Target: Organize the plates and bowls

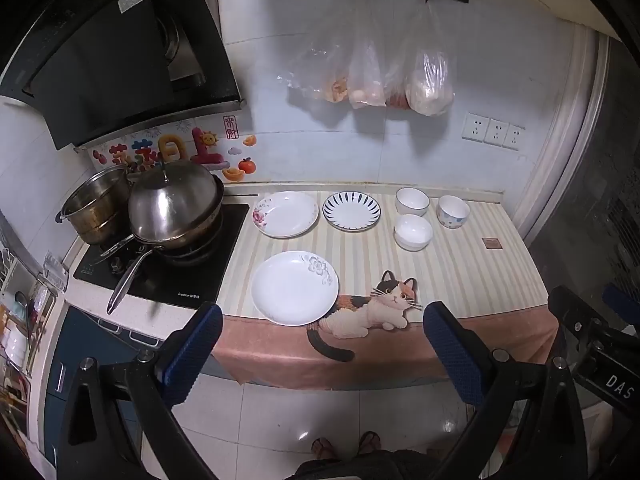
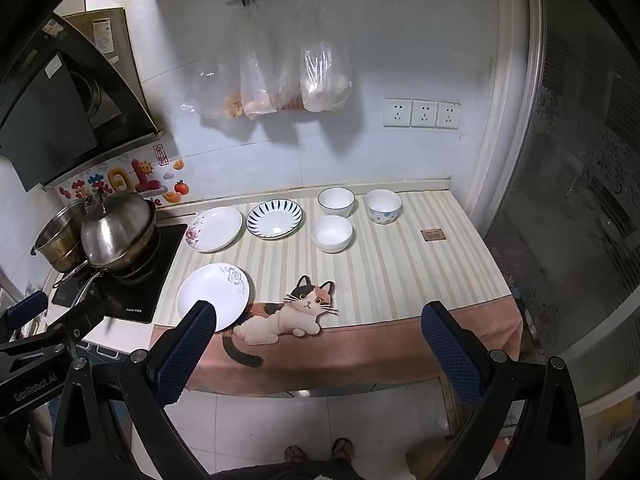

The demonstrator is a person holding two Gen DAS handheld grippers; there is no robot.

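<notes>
Currently both hand-held grippers — left [image 1: 322, 320], right [image 2: 318, 320] — hang wide open, empty, off the counter's front edge [image 2: 360, 336].

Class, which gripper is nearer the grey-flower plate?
Left, judging by alignment. The left gripper faces the grey-flower plate head-on; the right gripper sits further right of it.

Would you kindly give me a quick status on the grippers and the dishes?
Left gripper and right gripper open, empty, short of counter. Three plates, three bowls separate on striped mat. Nothing blocking.
</notes>
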